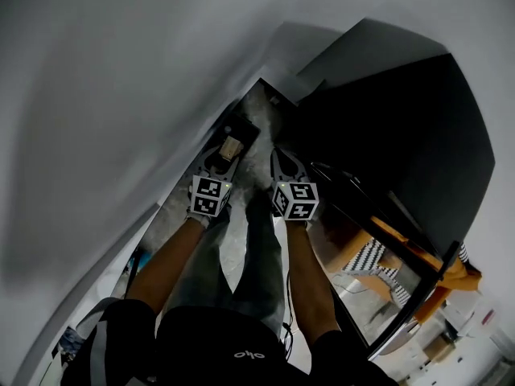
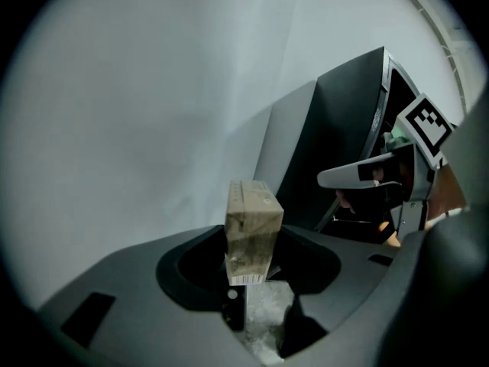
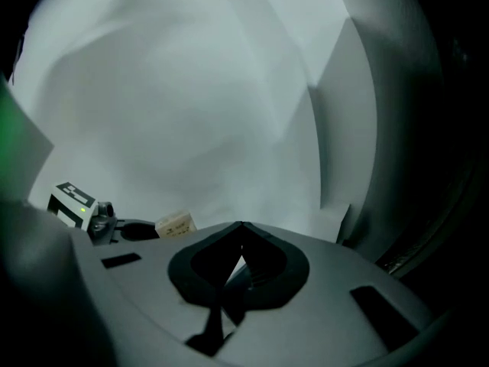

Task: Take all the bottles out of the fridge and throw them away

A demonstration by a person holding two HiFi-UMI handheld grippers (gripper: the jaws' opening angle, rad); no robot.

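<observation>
A small brown carton [image 2: 252, 232] with a barcode label stands upright between the jaws of my left gripper [image 2: 260, 297], which is shut on it. In the head view the same carton [image 1: 231, 145] shows at the tip of the left gripper [image 1: 226, 158], low over the speckled floor. My right gripper [image 1: 284, 163] hangs beside it, shut and empty, its tips meeting [image 3: 238, 260]. In the left gripper view the right gripper [image 2: 367, 176] is in front of the dark fridge [image 2: 336, 144]. No bottle is in sight.
A white wall [image 1: 121, 95] runs along the left. The dark fridge body [image 1: 394, 127] fills the right. A dark-framed panel with orange parts [image 1: 418, 276] lies at the lower right. The person's legs [image 1: 241, 256] stand on the speckled floor [image 1: 259, 115] between them.
</observation>
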